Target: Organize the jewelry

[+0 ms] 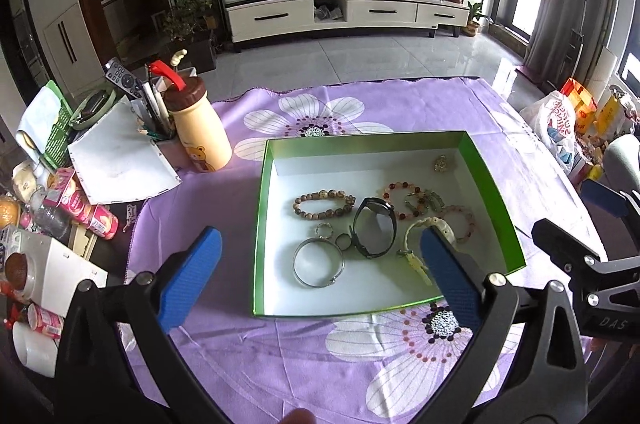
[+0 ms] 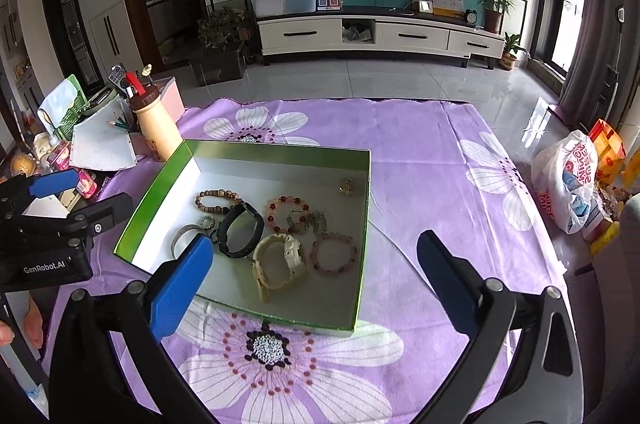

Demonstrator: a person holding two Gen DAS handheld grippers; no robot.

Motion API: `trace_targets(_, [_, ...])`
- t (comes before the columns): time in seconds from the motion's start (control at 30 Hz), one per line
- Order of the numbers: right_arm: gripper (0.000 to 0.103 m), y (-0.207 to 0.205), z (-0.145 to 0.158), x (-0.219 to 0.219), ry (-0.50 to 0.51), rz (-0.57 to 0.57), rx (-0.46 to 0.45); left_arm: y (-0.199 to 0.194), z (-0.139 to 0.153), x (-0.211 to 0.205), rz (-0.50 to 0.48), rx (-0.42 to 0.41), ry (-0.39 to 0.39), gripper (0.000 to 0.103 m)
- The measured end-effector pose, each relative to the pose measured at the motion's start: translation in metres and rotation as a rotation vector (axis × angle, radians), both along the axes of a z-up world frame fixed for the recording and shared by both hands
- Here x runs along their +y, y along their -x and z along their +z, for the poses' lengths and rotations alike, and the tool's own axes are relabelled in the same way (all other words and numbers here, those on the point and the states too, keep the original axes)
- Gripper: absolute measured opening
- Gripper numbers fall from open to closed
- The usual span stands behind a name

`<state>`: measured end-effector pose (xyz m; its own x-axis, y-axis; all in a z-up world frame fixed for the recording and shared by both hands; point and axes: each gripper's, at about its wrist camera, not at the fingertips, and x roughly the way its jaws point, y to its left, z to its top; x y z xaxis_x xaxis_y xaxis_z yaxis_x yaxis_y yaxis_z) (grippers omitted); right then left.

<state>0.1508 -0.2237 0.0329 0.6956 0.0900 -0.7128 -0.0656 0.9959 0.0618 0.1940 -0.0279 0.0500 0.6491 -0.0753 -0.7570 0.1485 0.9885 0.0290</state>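
Note:
A green box (image 1: 262, 191) (image 2: 160, 179) with a white floor sits on the purple flowered cloth (image 1: 280, 356) (image 2: 420, 163). In it lie a brown bead bracelet (image 1: 324, 204) (image 2: 216, 201), a black watch (image 1: 374, 226) (image 2: 240, 230), a silver bangle (image 1: 318, 264) (image 2: 182, 236), small rings (image 1: 324, 230), a cream watch (image 1: 430, 224) (image 2: 278, 264), a red bead bracelet (image 1: 402, 189) (image 2: 286, 209), a pink bead bracelet (image 2: 334, 252) and a gold charm (image 1: 442, 163) (image 2: 346, 185). My left gripper (image 1: 320, 248) is open and empty before the box. My right gripper (image 2: 316, 256) is open and empty, right of it.
A cream bottle with a brown lid (image 1: 200, 127) (image 2: 156, 123), a pencil holder with a remote, papers (image 1: 116, 159) and snack packs (image 1: 80, 203) crowd the table's left. A white plastic bag (image 1: 556, 127) (image 2: 568, 179) and yellow packets lie at the right edge.

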Motion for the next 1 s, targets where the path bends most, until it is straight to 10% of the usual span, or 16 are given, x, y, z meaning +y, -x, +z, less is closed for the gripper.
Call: trace_targets(1.0, [0.102,0.008,0.012,0.001,0.011,-0.017,0.009,0.012,0.015,0.002,0.086,0.065,-0.035,0.101])
